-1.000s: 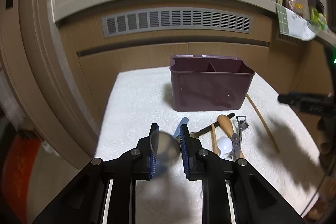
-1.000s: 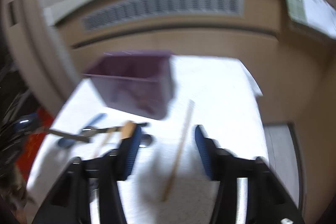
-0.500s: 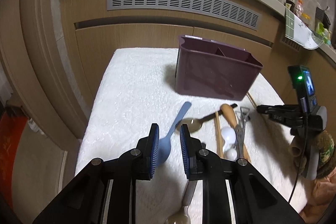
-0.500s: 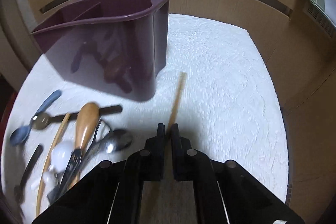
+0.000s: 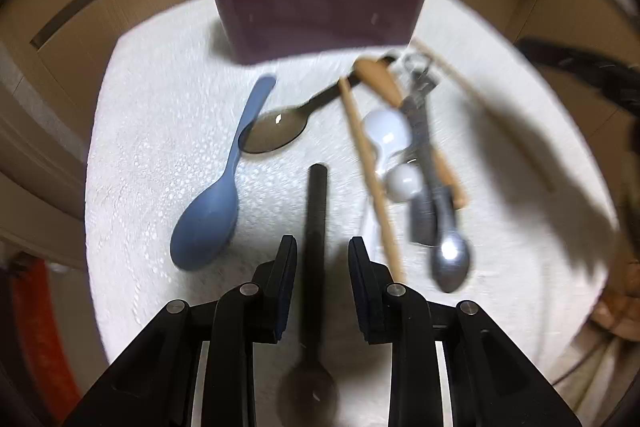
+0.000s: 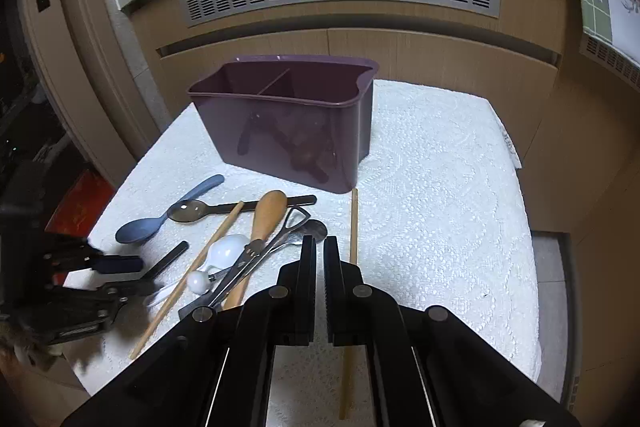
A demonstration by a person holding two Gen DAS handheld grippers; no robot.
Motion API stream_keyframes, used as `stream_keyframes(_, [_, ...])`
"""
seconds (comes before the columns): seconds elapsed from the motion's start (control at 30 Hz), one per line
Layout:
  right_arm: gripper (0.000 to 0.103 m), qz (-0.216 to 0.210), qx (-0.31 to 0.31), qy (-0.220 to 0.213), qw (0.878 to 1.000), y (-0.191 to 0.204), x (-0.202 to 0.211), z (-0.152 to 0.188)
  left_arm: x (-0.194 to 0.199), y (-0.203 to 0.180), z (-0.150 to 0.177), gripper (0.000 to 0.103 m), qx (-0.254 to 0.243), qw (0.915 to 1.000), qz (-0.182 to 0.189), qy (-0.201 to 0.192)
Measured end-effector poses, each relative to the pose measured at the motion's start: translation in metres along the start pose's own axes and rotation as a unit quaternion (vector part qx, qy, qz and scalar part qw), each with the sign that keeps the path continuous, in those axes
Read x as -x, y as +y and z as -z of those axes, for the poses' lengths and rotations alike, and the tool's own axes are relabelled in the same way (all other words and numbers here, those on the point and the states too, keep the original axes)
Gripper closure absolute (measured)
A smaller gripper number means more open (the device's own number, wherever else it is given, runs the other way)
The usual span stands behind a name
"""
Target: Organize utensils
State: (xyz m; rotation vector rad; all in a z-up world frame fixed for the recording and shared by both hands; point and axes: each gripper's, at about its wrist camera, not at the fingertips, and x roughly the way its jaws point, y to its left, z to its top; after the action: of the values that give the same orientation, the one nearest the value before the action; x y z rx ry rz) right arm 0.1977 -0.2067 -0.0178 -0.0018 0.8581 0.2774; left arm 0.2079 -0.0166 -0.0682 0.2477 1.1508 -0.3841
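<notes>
White textured table (image 6: 440,187) by beige cabinets, purple caddy (image 6: 288,131) at 12 o'clock, utensil pile (image 6: 240,247) at 9 of it, left hand-held gripper (image 5: 322,259) opening, straddling a black-handled spoon (image 5: 314,227) without pinching it, right hand-held gripper (image 6: 319,247) clenched on nothing, loose chopstick (image 6: 353,227) just beside it.

A plum-purple caddy (image 6: 296,131), a blue spoon (image 5: 208,215) and a seemingly black-handled spoon (image 5: 314,227) lie on white embossed cloth (image 6: 440,195).

The left gripper (image 5: 322,259) fills the lower middle of its own frame, pointing steeply down, its jaws parted and opening — a dark handle lies in the gap, pads clear of it. The right gripper (image 6: 319,259) sits low and central, jaws shut together, empty.
</notes>
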Motion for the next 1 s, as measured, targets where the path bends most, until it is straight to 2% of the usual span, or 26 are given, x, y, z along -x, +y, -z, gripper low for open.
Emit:
stream_keyframes(0.03, [0.099, 0.001, -0.001, 0.001, 1.000, -0.002, -0.002, -0.002, -0.007, 0.001, -0.004, 0.076, 0.000, 0.9999, 0.002, 0.015])
stream_keyframes(0.1, [0.099, 0.007, -0.002, 0.011, 1.000, -0.008, -0.009, -0.001, -0.008, -0.001, -0.009, 0.083, 0.001, 0.9998, 0.004, 0.018])
stream_keyframes(0.13, [0.098, 0.012, -0.002, 0.019, 1.000, -0.013, -0.013, -0.001, -0.007, -0.001, -0.010, 0.090, 0.007, 0.9999, -0.001, 0.013])
stream_keyframes(0.2, [0.090, 0.032, 0.001, 0.039, 0.999, -0.021, -0.025, 0.002, -0.004, -0.002, -0.009, 0.090, 0.015, 0.9998, -0.010, -0.009])
stream_keyframes(0.27, [0.060, 0.054, 0.005, 0.057, 0.997, -0.025, -0.035, 0.007, 0.007, -0.002, -0.003, 0.090, 0.035, 0.9980, -0.008, -0.052])
stream_keyframes(0.33, [0.053, 0.076, 0.015, 0.064, 0.995, -0.024, -0.041, 0.011, 0.017, 0.004, 0.004, 0.090, 0.069, 0.9941, 0.012, -0.083])
stream_keyframes(0.4, [0.053, 0.081, 0.025, 0.066, 0.994, -0.023, -0.042, 0.013, 0.026, 0.012, 0.010, 0.090, 0.105, 0.9879, 0.031, -0.110])
stream_keyframes(0.43, [0.045, 0.082, 0.029, 0.064, 0.994, -0.022, -0.040, 0.013, 0.031, 0.015, 0.013, 0.090, 0.116, 0.9849, 0.032, -0.124])
stream_keyframes(0.47, [0.029, 0.088, 0.034, 0.060, 0.994, -0.023, -0.038, 0.013, 0.036, 0.015, 0.016, 0.090, 0.118, 0.9836, 0.027, -0.134])
stream_keyframes(0.53, [0.010, 0.099, 0.041, 0.036, 0.994, -0.022, -0.028, 0.015, 0.040, 0.017, 0.015, 0.090, 0.118, 0.9827, 0.025, -0.140])
stream_keyframes(0.57, [0.010, 0.089, 0.038, 0.025, 0.995, -0.023, -0.023, 0.016, 0.044, 0.018, 0.016, 0.090, 0.118, 0.9825, 0.028, -0.141])
stream_keyframes(0.6, [0.010, 0.076, 0.033, 0.017, 0.996, -0.025, -0.019, 0.016, 0.046, 0.019, 0.015, 0.090, 0.119, 0.9819, 0.025, -0.145])
stream_keyframes(0.63, [0.021, 0.065, 0.029, 0.014, 0.997, -0.024, -0.017, 0.016, 0.046, 0.020, 0.014, 0.090, 0.120, 0.9812, 0.023, -0.149])
stream_keyframes(0.67, [0.049, 0.051, 0.027, 0.024, 0.998, -0.024, -0.019, 0.015, 0.050, 0.020, 0.013, 0.090, 0.120, 0.9797, 0.020, -0.159])
stream_keyframes(0.7, [0.063, 0.037, 0.021, 0.044, 0.998, -0.024, -0.026, 0.013, 0.053, 0.020, 0.012, 0.090, 0.120, 0.9786, 0.020, -0.167])
stream_keyframes(0.73, [0.081, 0.023, 0.013, 0.059, 0.998, -0.024, -0.033, 0.011, 0.058, 0.020, 0.011, 0.090, 0.121, 0.9764, 0.019, -0.177])
stream_keyframes(0.77, [0.084, 0.013, 0.006, 0.070, 0.997, -0.024, -0.043, 0.009, 0.062, 0.021, 0.011, 0.090, 0.124, 0.9745, 0.020, -0.186])
stream_keyframes(0.83, [0.084, 0.027, 0.005, 0.080, 0.996, -0.021, -0.060, 0.006, 0.066, 0.022, 0.011, 0.090, 0.130, 0.9713, 0.027, -0.198])
stream_keyframes(0.9, [0.094, 0.036, 0.004, 0.095, 0.995, -0.019, -0.077, 0.004, 0.070, 0.024, 0.009, 0.090, 0.138, 0.9671, 0.032, -0.211])
stream_keyframes(0.93, [0.098, 0.042, 0.006, 0.097, 0.994, -0.017, -0.081, 0.004, 0.071, 0.025, 0.008, 0.090, 0.142, 0.9654, 0.035, -0.216])
stream_keyframes(1.0, [0.098, 0.047, 0.007, 0.088, 0.995, -0.015, -0.076, 0.002, 0.075, 0.028, 0.007, 0.090, 0.147, 0.9627, 0.040, -0.224])
